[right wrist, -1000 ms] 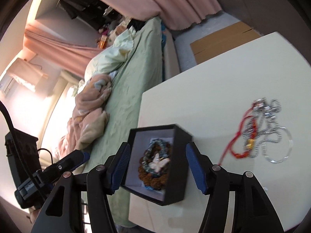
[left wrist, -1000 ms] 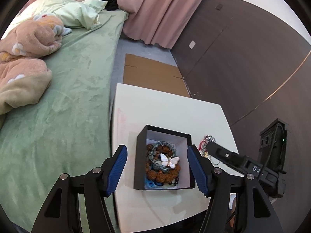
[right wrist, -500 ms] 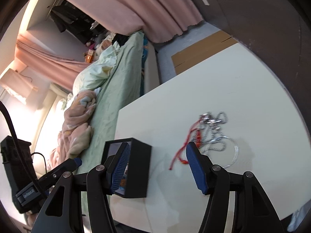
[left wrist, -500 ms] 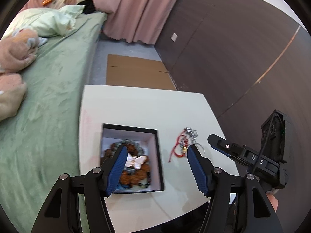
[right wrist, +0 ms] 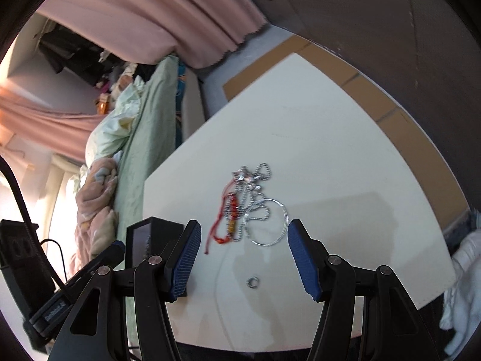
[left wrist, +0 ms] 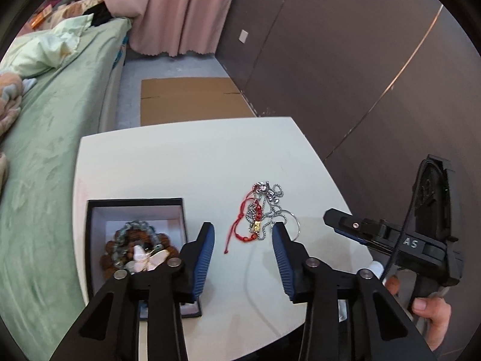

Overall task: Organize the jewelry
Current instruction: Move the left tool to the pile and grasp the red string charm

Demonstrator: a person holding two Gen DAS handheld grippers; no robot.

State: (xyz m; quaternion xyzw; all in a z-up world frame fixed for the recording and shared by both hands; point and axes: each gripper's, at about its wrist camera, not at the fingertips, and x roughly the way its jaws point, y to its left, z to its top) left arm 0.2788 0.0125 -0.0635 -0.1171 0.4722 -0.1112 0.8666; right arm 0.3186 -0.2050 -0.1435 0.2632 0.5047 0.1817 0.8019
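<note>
A tangled heap of silver ball chains, a red cord bracelet and a small gold charm (left wrist: pixel 261 214) lies on the white square table (left wrist: pixel 192 162), right of the middle as the left wrist view shows it. A thin clear ring (right wrist: pixel 266 222) sits against the heap's near side, and a small silver ring (right wrist: pixel 252 282) lies alone on the tabletop, closer to the right gripper.

Well to the left of the heap stands an open black square box with a pale lining (left wrist: pixel 135 240). Inside it lie brown and grey-green bead bracelets (left wrist: pixel 132 240) with a white butterfly-shaped ornament (left wrist: pixel 148 258) on top.

The left gripper (left wrist: pixel 242 255) hangs above the table with its blue ribbed pads (left wrist: pixel 204 258) apart; its jaws have just been closing, yet nothing is between them, and the heap shows beyond the gap, untouched. Its left finger overlaps the box's right wall in that view.

The right gripper (right wrist: pixel 243 258) is also over the table, jaws standing wide and empty, the heap framed beyond its blue pads (right wrist: pixel 302 261). In the left wrist view a person's hand (left wrist: pixel 433 316) grips its black handle at the right edge.

Past the table a flat brown cardboard sheet (left wrist: pixel 192 99) lies on the grey floor. A bed with a green sheet (left wrist: pixel 54 126) runs along the left, with a pale green pillow (left wrist: pixel 45 51) on it, and a pink curtain (left wrist: pixel 180 9) hangs beside a dark brown wall (left wrist: pixel 330 60).
</note>
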